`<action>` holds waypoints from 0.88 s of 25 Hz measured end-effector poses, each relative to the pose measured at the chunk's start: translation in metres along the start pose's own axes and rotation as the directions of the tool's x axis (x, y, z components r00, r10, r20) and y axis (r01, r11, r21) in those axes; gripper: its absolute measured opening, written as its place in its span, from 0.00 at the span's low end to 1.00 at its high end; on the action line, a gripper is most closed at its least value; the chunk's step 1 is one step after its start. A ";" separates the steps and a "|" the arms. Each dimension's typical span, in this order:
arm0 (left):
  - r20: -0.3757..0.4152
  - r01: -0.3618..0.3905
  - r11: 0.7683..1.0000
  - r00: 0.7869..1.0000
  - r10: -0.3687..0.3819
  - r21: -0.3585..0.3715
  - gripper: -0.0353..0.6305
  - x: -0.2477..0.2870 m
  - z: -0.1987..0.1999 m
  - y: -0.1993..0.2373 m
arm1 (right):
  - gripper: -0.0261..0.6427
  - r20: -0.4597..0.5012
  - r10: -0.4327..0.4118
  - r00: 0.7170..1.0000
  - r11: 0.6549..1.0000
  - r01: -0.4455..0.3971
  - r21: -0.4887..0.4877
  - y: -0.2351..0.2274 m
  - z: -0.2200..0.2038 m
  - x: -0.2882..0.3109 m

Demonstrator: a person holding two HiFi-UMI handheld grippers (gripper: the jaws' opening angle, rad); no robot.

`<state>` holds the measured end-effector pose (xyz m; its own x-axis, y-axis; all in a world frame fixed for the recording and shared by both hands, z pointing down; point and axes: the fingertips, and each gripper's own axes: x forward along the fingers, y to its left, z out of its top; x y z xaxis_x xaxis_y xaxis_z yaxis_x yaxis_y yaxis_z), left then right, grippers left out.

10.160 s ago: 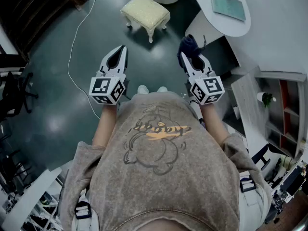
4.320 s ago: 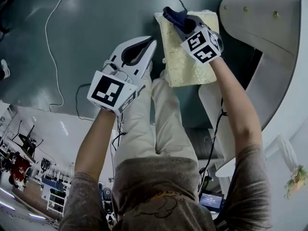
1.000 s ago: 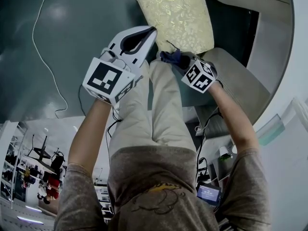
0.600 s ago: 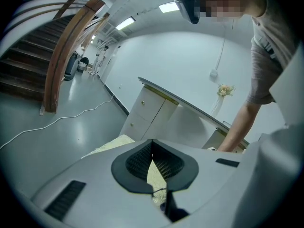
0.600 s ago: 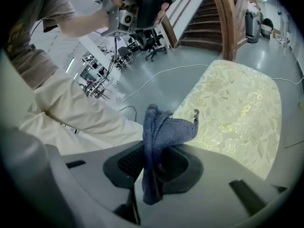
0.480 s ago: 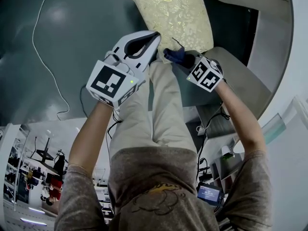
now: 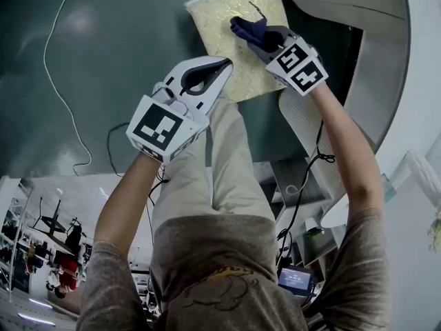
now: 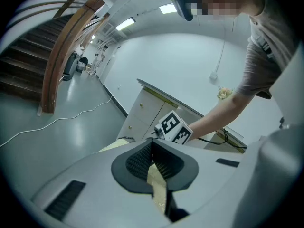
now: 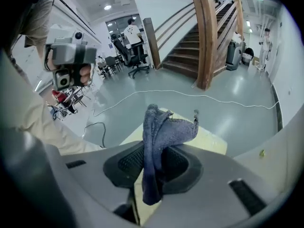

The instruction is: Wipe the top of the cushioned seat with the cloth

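Head view: overhead, facing steeply down, seat (image 7: 215, 27) at top of frame. Gripper views: low and close, looking along own jaws; both share the seat's top.

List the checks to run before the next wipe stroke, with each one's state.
1. Cloth clamped in right claw: ok.
2. Cloth over the seat top: ok.
3. Cloth pressed on the seat: cannot tell; it stands bunched.
4. Left claw empty, shut: ok.
5. Left claw out of the stroke's way: ok, at the seat's near edge.
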<state>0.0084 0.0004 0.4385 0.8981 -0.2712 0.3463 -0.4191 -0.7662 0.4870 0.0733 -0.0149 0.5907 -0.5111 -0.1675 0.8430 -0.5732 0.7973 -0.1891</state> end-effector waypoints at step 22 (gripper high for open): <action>0.048 -0.106 0.991 0.993 0.110 -0.088 0.08 -0.009 0.011 0.044 | 0.19 -0.066 -0.076 0.995 0.996 0.073 -0.042 -0.107 0.031 0.053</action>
<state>-0.0169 -0.0371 0.4482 0.8517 -0.3816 0.3590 -0.5218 -0.6793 0.5160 0.0874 -0.1270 0.6398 -0.4233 -0.1889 0.8861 -0.5814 0.8067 -0.1058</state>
